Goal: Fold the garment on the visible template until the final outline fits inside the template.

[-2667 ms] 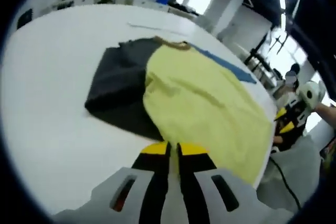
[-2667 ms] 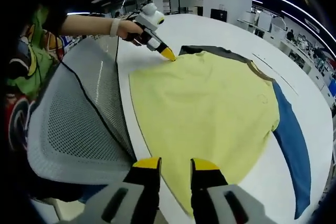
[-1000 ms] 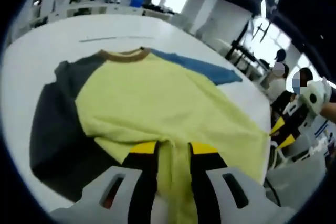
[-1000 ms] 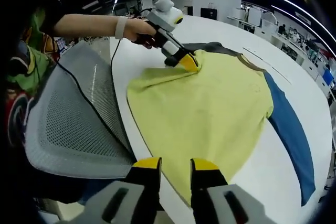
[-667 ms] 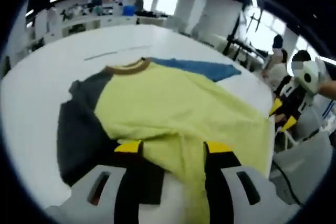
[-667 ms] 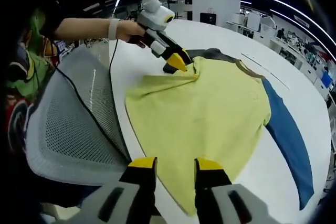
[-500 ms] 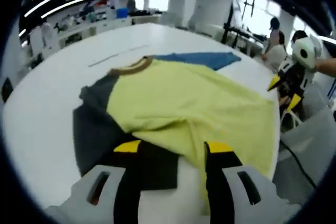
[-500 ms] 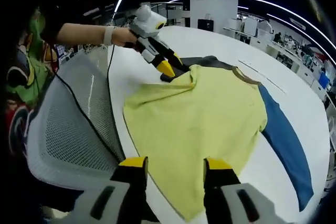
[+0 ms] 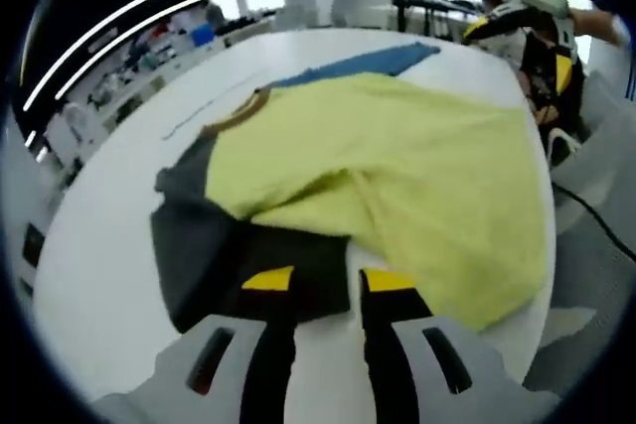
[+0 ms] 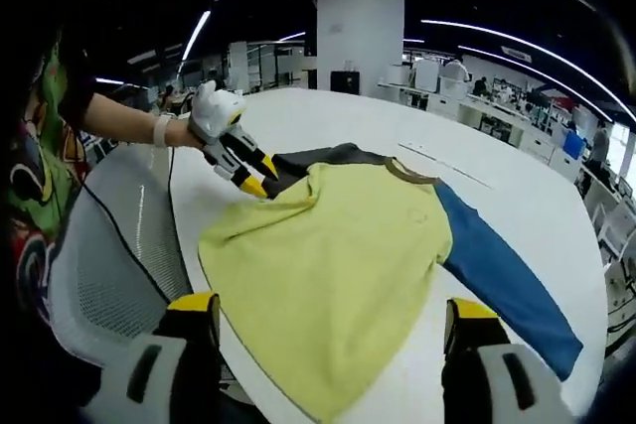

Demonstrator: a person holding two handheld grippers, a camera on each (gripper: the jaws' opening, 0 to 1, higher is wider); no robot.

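I see the white tabletop [image 10: 517, 196] carrying the garment [image 10: 338, 265], a yellow shirt spread flat with its brown collar at the far side and its hem toward me at the near edge. Its blue sleeve [image 10: 507, 290] stretches out right; the dark grey sleeve [image 9: 214, 245] lies folded at the left. My right tool [image 10: 333, 320] stands wide open, empty, over the hem. My left tool [image 9: 323, 280] is slightly parted over the grey sleeve, gripping nothing.

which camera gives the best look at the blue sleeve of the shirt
The right gripper view: the blue sleeve lies full length there, from the yellow body to its cuff. The left gripper view shows the sleeve as a thin, foreshortened strip at the garment's far side.
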